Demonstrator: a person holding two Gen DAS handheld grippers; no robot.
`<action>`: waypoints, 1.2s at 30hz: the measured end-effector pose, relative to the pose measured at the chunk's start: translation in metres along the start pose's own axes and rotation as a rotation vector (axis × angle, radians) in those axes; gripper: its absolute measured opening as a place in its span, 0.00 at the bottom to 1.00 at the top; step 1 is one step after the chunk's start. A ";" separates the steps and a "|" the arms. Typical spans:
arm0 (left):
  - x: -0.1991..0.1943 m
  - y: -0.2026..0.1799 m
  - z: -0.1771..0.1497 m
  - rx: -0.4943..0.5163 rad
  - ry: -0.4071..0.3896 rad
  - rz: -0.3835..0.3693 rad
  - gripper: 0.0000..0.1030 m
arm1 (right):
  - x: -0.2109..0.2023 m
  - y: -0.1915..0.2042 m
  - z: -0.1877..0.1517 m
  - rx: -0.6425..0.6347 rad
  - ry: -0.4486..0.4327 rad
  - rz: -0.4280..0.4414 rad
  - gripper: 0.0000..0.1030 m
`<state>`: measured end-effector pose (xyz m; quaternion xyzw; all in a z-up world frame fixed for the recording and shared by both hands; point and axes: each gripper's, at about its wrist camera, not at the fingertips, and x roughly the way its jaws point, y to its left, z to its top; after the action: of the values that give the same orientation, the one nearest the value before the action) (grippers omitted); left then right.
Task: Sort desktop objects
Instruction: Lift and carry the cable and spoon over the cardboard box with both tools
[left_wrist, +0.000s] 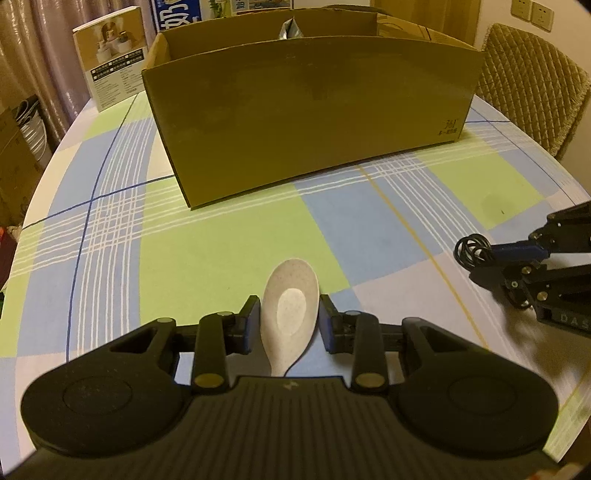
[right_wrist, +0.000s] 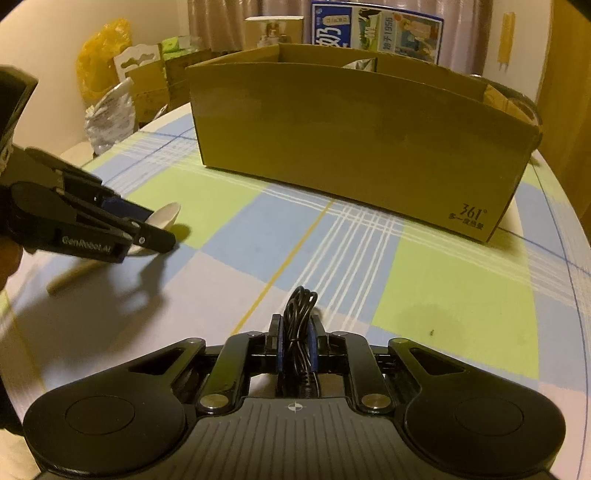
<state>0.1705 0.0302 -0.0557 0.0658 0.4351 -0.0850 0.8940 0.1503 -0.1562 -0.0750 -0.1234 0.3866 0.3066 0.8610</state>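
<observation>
A white speckled spoon (left_wrist: 291, 295) sits bowl-forward between the blue pads of my left gripper (left_wrist: 290, 314), which is shut on it just above the checked tablecloth. From the right wrist view the same spoon (right_wrist: 168, 214) pokes out of the left gripper (right_wrist: 162, 227) at the left. My right gripper (right_wrist: 297, 325) is shut on a coiled black cable (right_wrist: 301, 306), whose loops stick out past the fingertips. In the left wrist view that cable (left_wrist: 471, 251) and the right gripper (left_wrist: 513, 254) are at the right edge. An open cardboard box (left_wrist: 314, 110) (right_wrist: 351, 147) stands behind both.
A silver packet (left_wrist: 291, 29) shows inside the box. Printed cartons (left_wrist: 110, 55) (right_wrist: 376, 29) stand behind it, a quilted chair (left_wrist: 535, 92) at the back right, and bags (right_wrist: 107, 110) off the table's left edge. A tan stick-like shape (right_wrist: 70, 278) lies under the left gripper.
</observation>
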 end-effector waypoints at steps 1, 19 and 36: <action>-0.002 -0.001 0.000 -0.006 -0.005 0.004 0.27 | -0.002 0.000 0.000 0.004 -0.007 -0.002 0.09; -0.054 -0.019 0.008 -0.092 -0.059 -0.002 0.27 | -0.058 -0.010 0.005 0.099 -0.080 -0.034 0.09; -0.093 -0.032 0.027 -0.061 -0.120 0.014 0.27 | -0.099 -0.027 0.020 0.142 -0.159 -0.067 0.09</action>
<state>0.1279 0.0028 0.0324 0.0364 0.3827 -0.0695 0.9205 0.1284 -0.2110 0.0113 -0.0503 0.3334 0.2583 0.9053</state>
